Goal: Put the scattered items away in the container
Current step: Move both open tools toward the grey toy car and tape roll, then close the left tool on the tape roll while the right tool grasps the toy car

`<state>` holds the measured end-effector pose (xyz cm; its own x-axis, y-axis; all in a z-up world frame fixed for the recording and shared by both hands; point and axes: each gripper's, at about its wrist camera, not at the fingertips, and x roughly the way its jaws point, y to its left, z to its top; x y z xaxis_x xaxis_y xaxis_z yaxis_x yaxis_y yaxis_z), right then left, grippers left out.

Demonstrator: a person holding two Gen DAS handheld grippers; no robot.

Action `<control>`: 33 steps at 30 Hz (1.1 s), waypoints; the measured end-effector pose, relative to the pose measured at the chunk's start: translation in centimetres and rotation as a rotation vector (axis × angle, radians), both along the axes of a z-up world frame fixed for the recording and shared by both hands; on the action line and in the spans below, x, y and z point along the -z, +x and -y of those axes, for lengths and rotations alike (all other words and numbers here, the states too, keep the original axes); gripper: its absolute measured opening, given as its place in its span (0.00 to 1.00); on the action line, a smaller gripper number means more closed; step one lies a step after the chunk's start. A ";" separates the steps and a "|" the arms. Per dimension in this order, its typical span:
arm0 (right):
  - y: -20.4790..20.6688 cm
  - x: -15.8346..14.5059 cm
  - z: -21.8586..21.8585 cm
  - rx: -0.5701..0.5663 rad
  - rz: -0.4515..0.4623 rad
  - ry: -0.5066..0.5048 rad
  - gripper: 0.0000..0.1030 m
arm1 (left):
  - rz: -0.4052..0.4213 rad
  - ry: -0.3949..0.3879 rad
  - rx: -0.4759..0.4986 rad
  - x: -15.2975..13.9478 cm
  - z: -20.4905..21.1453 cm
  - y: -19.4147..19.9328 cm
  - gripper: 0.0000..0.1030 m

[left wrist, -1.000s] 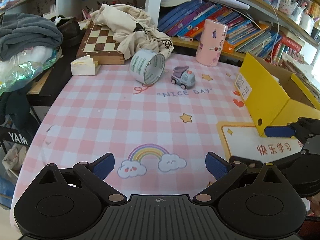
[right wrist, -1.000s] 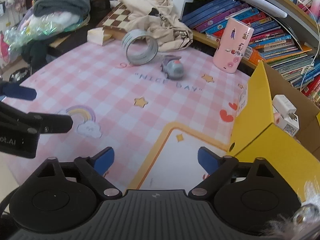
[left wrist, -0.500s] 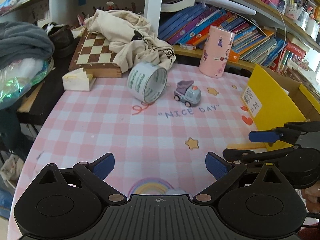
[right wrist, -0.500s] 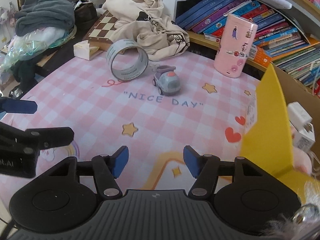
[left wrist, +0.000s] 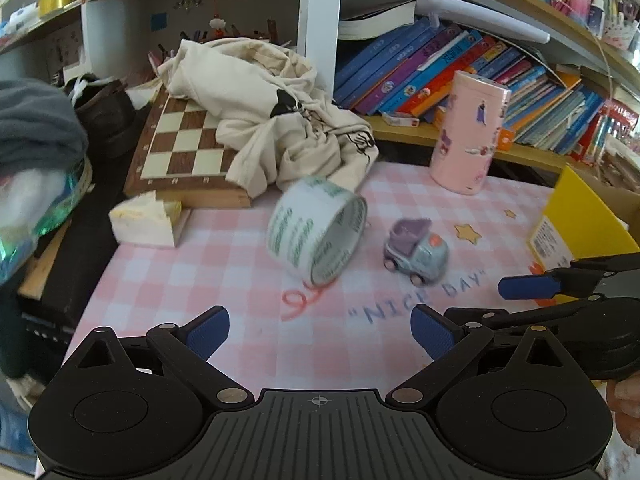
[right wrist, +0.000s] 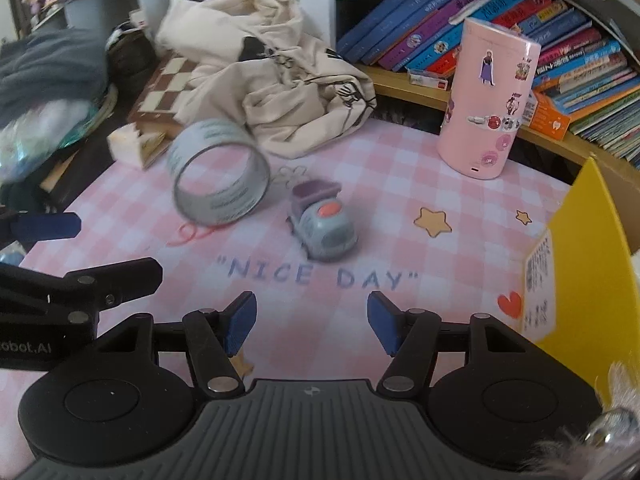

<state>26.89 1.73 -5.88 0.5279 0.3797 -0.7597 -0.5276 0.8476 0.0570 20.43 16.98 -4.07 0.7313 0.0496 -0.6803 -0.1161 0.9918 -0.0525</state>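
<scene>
On the counter (left wrist: 168,280), covered by a pink checked mat that reads "NICE DAY", I see the roll of tape (left wrist: 316,230) standing on its edge, just in front of the crumpled cream cloth bag (left wrist: 276,120). The small grey toy truck (left wrist: 416,250) with the purple bed sits just beside the roll, on its right, apart from it. My left claw (left wrist: 320,334) is released, its blue fingertips (left wrist: 208,332) spread wide and hovering empty above the mat, with the roll ahead of it. My right claw (right wrist: 312,320) is likewise released and holds nothing; the toy truck (right wrist: 322,222) lies straight ahead between the lines of its fingers, with the mat's lettering in between. From that view the roll of tape (right wrist: 220,172) is to the truck's left. The yellow box (right wrist: 588,276) stands at the right edge of the counter, near the right claw (left wrist: 528,286) and well apart from the tape. A tall pink cylinder (left wrist: 468,132) with stickers stands upright behind the truck, in front of the shelf of books (left wrist: 420,64). A chessboard (left wrist: 184,148) lies under the cloth bag at the back left, with a tissue pack (left wrist: 144,224) beside it.
</scene>
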 end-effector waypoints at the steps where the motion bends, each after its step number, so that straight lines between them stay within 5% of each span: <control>1: 0.6 0.2 -0.2 0.010 -0.003 -0.002 0.58 | -0.001 0.003 0.002 0.1 -0.1 0.6 0.96; 19: 5.4 2.8 -3.6 -0.024 -0.057 -0.043 0.55 | -0.059 -0.133 0.038 3.4 -3.3 7.3 0.93; 24: 5.8 3.0 -4.3 -0.047 -0.034 -0.059 0.58 | -0.064 -0.162 0.037 3.8 -3.4 7.9 0.68; 26: 6.0 3.0 -4.6 -0.052 -0.030 -0.063 0.58 | -0.064 -0.167 0.027 3.7 -3.7 7.7 0.41; 33: 6.6 3.1 -4.9 -0.058 -0.024 -0.059 0.58 | -0.064 -0.182 -0.010 3.4 -4.6 7.0 0.34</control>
